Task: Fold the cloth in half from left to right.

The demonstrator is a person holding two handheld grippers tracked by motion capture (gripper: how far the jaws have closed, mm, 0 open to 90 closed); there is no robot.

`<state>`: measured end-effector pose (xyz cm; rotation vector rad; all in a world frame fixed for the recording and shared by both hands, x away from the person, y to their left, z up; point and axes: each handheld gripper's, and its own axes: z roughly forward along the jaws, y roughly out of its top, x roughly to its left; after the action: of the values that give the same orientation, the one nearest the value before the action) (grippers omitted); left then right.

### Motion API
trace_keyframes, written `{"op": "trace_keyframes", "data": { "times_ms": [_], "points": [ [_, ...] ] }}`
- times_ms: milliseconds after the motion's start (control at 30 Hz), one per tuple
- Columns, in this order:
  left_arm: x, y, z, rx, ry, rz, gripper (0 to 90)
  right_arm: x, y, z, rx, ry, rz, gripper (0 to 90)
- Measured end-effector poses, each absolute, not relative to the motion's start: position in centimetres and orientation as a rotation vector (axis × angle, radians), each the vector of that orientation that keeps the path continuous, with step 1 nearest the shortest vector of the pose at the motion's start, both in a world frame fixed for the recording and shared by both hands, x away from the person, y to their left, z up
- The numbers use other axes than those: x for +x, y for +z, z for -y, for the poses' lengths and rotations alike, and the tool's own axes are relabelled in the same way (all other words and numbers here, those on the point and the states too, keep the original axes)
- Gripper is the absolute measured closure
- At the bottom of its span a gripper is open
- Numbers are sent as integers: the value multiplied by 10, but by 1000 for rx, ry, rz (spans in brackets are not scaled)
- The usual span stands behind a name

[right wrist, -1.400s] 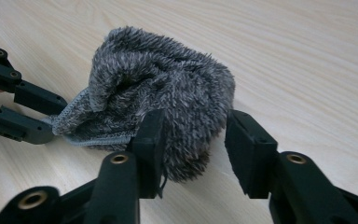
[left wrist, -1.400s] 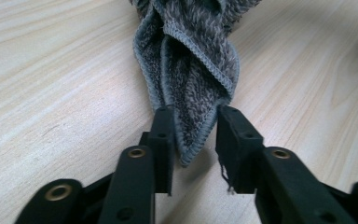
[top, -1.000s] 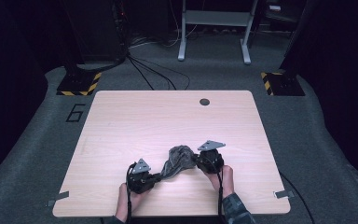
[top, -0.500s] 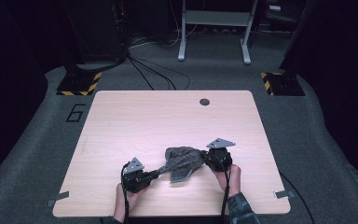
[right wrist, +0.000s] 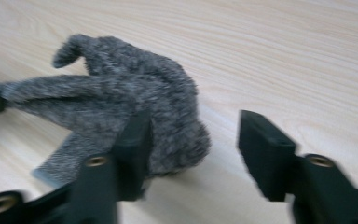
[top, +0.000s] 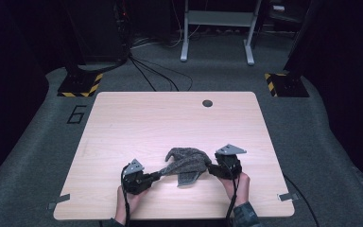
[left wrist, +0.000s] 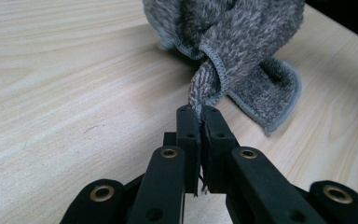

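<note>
- A pale wooden table (top: 137, 123) stands on grey carpet in a dim room, with a small dark round fitting (top: 207, 103) near its far edge and hazard-striped floor plates (top: 81, 85) beyond it.
- A grey terry cloth (top: 185, 161) lies bunched on the near half of the table, between the two grippers, one corner drawn out into a taut twisted tail towards the person's left.
- The left gripper (left wrist: 199, 122), near the table's front edge, has its jaws pressed together on that twisted corner; the hemmed edge (left wrist: 219, 74) runs straight into the closed tips.
- The right gripper (right wrist: 193, 151) has just been opening: its jaws stand apart with bare table between them, and the cloth's rounded end sits just beside the left-hand jaw in the right gripper view. That view is blurred, so whether the fabric brushes the jaw cannot be told for sure.
- Handling, as a judgement: the cloth looks light, soft and limp. It will sag and fold rather than hold a shape, and it should not slip much, since the looped pile gives the pads something to bite.
- Best hold, by the look of it: a stitched hem or corner, such as the flat flap (top: 187, 178) lying towards the front edge, rather than the thick bunched middle, where a pinch may catch several layers at once.
</note>
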<state>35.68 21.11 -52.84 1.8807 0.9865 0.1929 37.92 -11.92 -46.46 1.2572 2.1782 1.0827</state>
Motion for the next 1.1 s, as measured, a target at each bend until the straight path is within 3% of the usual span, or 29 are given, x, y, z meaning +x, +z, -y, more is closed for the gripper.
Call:
{"op": "trace_keyframes", "data": {
  "times_ms": [33,100,400,533,600,633,667,700,733,767,1100],
  "points": [
    [357,-528,-211,1870,202,-993,864,365,-464,114,1268,1123,-2174,353],
    [357,-528,-212,1861,200,-999,862,355,-467,108,1267,1130,-2204,343],
    [357,-529,-211,1861,204,-1002,859,351,-495,76,1271,1048,-2341,392],
    [357,-528,-210,1873,201,-1002,858,359,-508,64,1278,966,-2341,545],
    [357,-529,-210,1865,201,-1005,858,359,-509,63,1280,948,-2338,566],
    [357,-528,-211,1869,198,-1005,858,359,-513,64,1270,937,-2343,663],
    [357,-529,-210,1867,204,-1010,858,359,-513,64,1270,937,-2343,663],
    [357,-529,-210,1868,203,-1009,857,359,-515,66,1257,948,-2337,740],
    [357,-529,-210,1867,202,-1008,857,359,-515,66,1257,948,-2337,740],
    [356,-528,-211,1870,198,-1006,856,357,-515,69,1245,947,-2338,805],
    [355,-528,-211,1863,218,-1006,863,361,-508,92,1267,961,-2285,862]
  ]
}}
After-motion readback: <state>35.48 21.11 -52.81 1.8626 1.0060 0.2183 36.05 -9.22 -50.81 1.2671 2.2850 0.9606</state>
